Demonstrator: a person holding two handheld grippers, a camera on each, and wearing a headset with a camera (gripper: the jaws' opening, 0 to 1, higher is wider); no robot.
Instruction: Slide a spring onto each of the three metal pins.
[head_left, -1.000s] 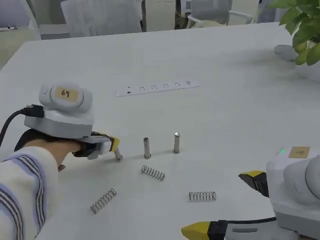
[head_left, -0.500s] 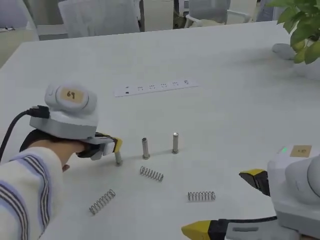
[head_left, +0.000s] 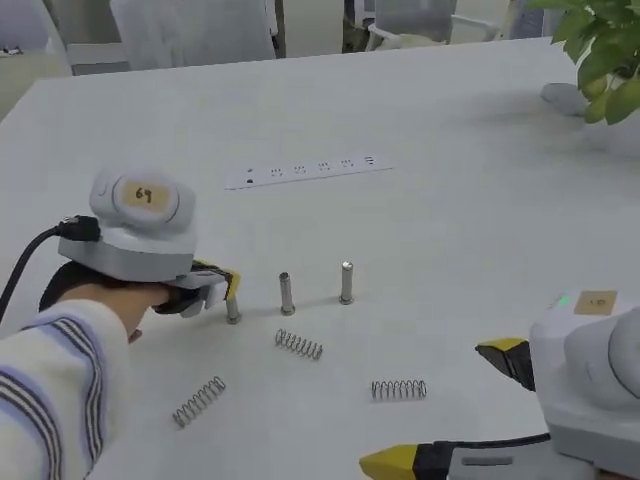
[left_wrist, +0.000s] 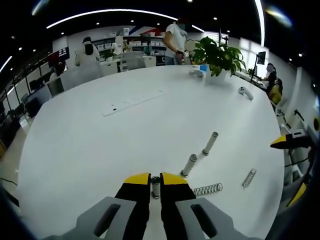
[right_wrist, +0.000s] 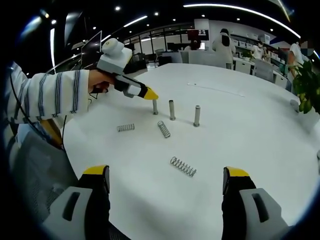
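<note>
Left gripper (left_wrist: 155, 179) has its jaws pinched in on the leftmost pin (head_left: 233, 311), which stands upright on the white table (head_left: 450, 180), with the middle pin (head_left: 287, 293) and the right pin (head_left: 346, 282) lined up beside it. Right gripper (right_wrist: 166, 173) hangs wide open and empty at the near right. All three springs (head_left: 299, 345) (head_left: 399, 389) (head_left: 198, 401) lie flat, on the near side of the pins.

Not much to read here tbh. The one clear thing is a handwritten "69" on the round tan sticker (head_left: 143, 195) stuck on top of the white, yellow-tipped left gripper (head_left: 228, 292). The white right gripper (head_left: 435, 406) has a small rectangular tan label (head_left: 598, 303) too, maybe with writing on it, but it's too blurry to read. The long flat white power strip (head_left: 310, 170) has tiny dark marks, also illegible.
</note>
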